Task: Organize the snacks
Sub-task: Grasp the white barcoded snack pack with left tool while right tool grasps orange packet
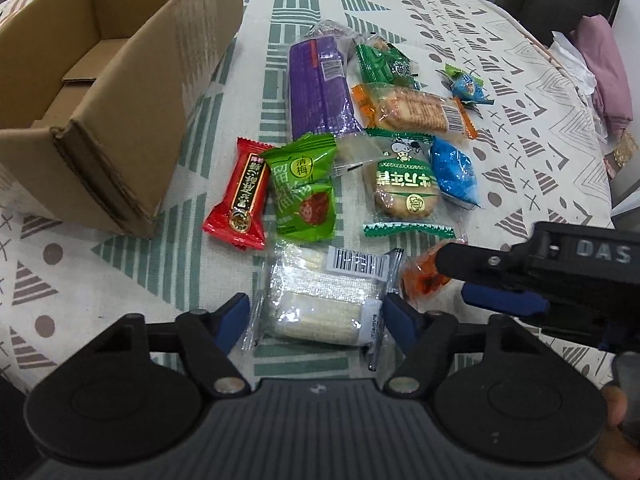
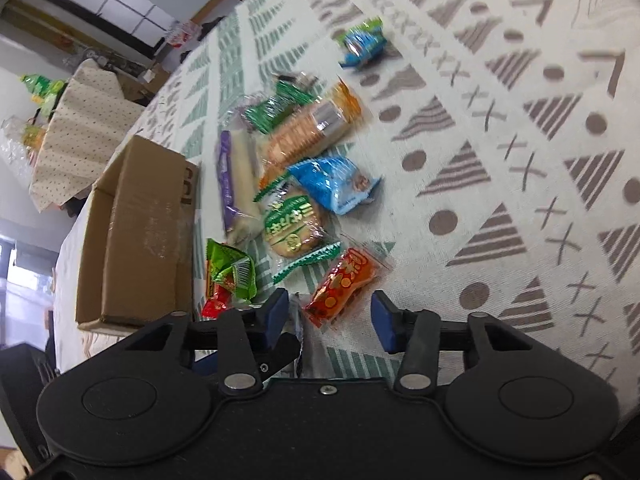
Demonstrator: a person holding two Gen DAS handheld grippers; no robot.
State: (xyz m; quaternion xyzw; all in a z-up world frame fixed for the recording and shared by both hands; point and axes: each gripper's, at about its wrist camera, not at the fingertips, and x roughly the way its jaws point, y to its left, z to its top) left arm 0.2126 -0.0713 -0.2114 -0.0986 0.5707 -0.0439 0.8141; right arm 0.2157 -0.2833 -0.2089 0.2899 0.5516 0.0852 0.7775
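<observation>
Left gripper [image 1: 316, 312] straddles the clear-wrapped white wafer pack [image 1: 320, 304] — pads apart; right gripper [image 2: 330, 318] gapes around the orange-red foil snack packet [image 2: 340, 286] — untouched.

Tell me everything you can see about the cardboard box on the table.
The cardboard box is plain brown corrugated card, open at the top, with flaps folded flat on its floor. Nothing shows inside the visible part. It stands upright on the patterned tablecloth, left of the snack pile. The red candy packet lies beside its corner, apart from it. No tongs touch it.

Bright even indoor light, soft faint shadows, glare on snack wrappers [image 1: 416, 112], right view motion-blurred, fisheye-curved edges
</observation>
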